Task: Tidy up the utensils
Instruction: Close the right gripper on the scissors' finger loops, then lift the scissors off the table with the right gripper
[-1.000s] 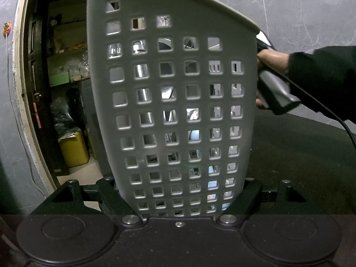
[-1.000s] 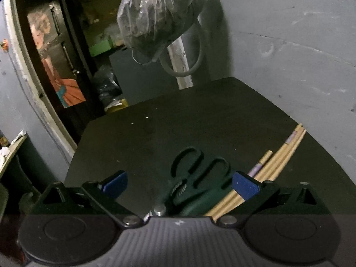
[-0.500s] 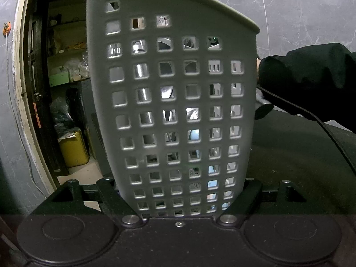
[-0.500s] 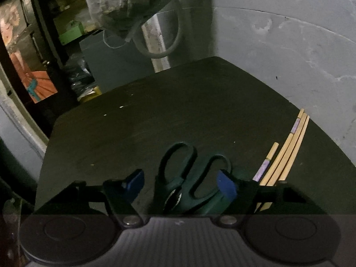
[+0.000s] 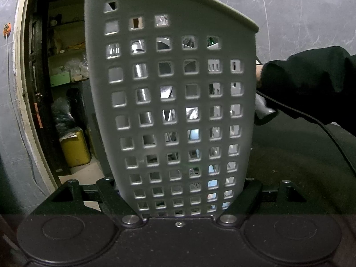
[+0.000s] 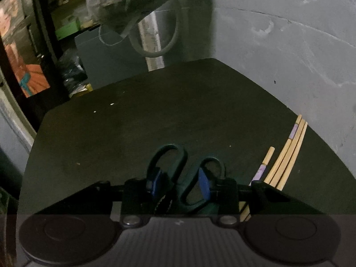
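A tall grey plastic utensil holder [image 5: 173,89] with square holes fills the left wrist view, and metal cutlery glints through the holes. My left gripper [image 5: 178,191] is shut on its lower part, one finger on each side. In the right wrist view, dark green scissors [image 6: 171,146] lie on the black table [image 6: 155,115], handle loops pointing away. My right gripper [image 6: 178,183] is low over them, its jaws closing with the handles between the blue pads [image 6: 203,184]. I cannot tell whether the pads press on the handles. Several bamboo chopsticks [image 6: 287,155] lie to the right.
A person's black sleeve [image 5: 311,84] and a cable reach in behind the holder's right side. A plastic bag [image 6: 124,4] hangs above the table's far end, beside a grey wall. Past the table's left edge is a doorway with shelves and a yellow box [image 5: 75,146].
The right gripper came down and forward over the scissors, and its blue pads closed in from wide apart to the handles. The sleeve slid left behind the holder. The left gripper and holder stayed still.
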`<state>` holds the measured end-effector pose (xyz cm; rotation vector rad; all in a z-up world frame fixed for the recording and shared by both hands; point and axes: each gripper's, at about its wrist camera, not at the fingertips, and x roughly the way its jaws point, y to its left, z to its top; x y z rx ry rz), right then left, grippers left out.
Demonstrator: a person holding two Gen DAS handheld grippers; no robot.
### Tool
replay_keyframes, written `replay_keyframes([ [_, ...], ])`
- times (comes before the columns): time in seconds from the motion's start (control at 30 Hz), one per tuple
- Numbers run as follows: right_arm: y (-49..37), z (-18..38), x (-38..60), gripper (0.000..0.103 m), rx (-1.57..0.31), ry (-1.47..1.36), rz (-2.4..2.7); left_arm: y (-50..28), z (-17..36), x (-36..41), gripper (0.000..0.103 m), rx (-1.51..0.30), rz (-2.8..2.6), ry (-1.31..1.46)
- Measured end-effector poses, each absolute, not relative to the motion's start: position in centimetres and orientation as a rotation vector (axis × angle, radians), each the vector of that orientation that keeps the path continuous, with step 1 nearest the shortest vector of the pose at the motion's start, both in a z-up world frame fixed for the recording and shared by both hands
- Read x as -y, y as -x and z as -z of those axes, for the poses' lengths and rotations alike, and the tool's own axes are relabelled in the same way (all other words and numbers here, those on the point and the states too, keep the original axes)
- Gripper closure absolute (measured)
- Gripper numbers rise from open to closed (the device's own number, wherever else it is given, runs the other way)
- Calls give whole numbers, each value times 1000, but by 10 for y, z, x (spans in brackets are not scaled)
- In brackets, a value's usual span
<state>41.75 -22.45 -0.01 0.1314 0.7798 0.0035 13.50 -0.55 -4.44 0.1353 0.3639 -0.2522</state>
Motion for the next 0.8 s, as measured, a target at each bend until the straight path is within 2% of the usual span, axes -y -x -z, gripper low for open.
replay_keyframes([
  [0.3, -372, -1, 218, 63, -776, 67, -200, -132, 42, 11, 23, -368, 237, -143],
  [0.8, -235, -6, 212, 66, -753, 300, -389, -129, 38, 24, 24, -376, 207, -162],
])
